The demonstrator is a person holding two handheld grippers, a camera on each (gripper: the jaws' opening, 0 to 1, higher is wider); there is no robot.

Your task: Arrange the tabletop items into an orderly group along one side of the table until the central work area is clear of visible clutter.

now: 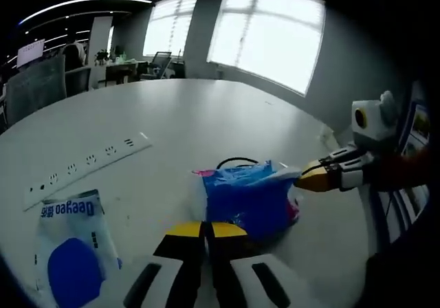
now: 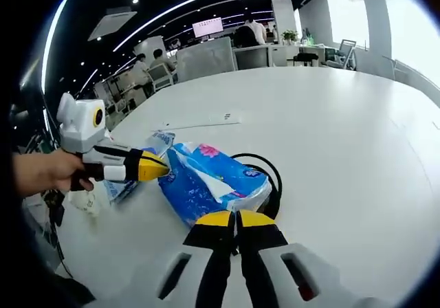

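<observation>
A blue tissue pack (image 1: 251, 198) (image 2: 210, 183) lies mid-table on a loop of black cable (image 1: 237, 161) (image 2: 273, 177). My left gripper (image 1: 206, 229) (image 2: 163, 166), held by a hand (image 2: 38, 170), has its jaws pressed together on the pack's wrap at one end. My right gripper (image 2: 237, 218) (image 1: 302, 180) is shut on the pointed wrap flap at the opposite end. A white and blue Deeyeo wipes packet (image 1: 69, 249) (image 2: 148, 146) lies flat beside the left gripper.
A long white power strip (image 1: 89, 165) (image 2: 199, 122) lies flat farther out on the white table (image 1: 206, 115) (image 2: 344, 136). Office chairs, desks and bright windows stand beyond the table's far edge.
</observation>
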